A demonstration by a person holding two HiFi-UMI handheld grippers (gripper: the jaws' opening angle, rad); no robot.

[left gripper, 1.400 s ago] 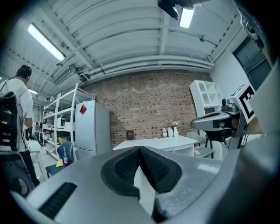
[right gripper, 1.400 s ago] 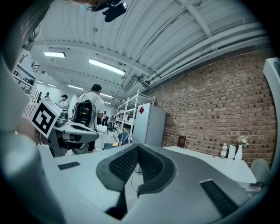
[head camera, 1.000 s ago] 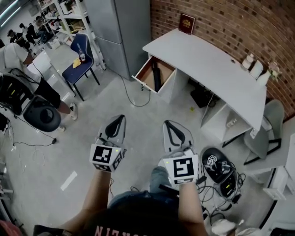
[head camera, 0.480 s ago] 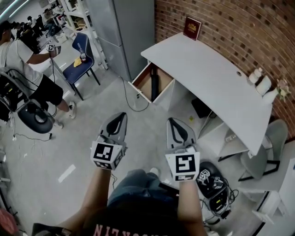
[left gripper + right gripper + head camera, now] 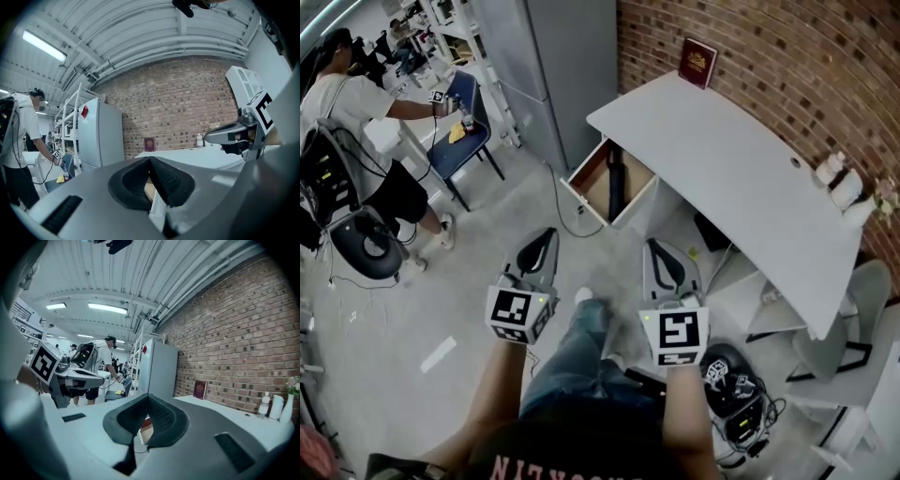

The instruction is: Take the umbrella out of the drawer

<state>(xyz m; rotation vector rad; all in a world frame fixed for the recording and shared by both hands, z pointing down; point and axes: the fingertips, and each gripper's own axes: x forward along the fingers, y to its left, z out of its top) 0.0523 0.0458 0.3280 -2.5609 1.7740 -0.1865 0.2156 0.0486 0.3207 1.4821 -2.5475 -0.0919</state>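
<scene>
In the head view a wooden drawer (image 5: pixel 593 180) stands pulled out of the left end of the white desk (image 5: pixel 741 159). A black folded umbrella (image 5: pixel 615 176) lies lengthwise in it. My left gripper (image 5: pixel 546 236) and right gripper (image 5: pixel 657 247) are held side by side over the grey floor, short of the drawer and apart from it. Both point level toward the desk. In the left gripper view the left gripper (image 5: pixel 150 160) has its dark pads meeting with nothing between them. The right gripper (image 5: pixel 148 398) in its own view is the same, shut and empty.
A tall grey cabinet (image 5: pixel 548 66) stands left of the desk, and a cable (image 5: pixel 558 202) trails on the floor before the drawer. A red book (image 5: pixel 698 64) leans on the brick wall. A person (image 5: pixel 366 112) reaches toward a blue chair (image 5: pixel 459 131). A dark bag (image 5: pixel 731 389) lies at lower right.
I have walked toward the desk with both grippers, so the drawer and umbrella lie nearer. The person at the left has stepped up to the blue chair. Both grippers stay shut.
</scene>
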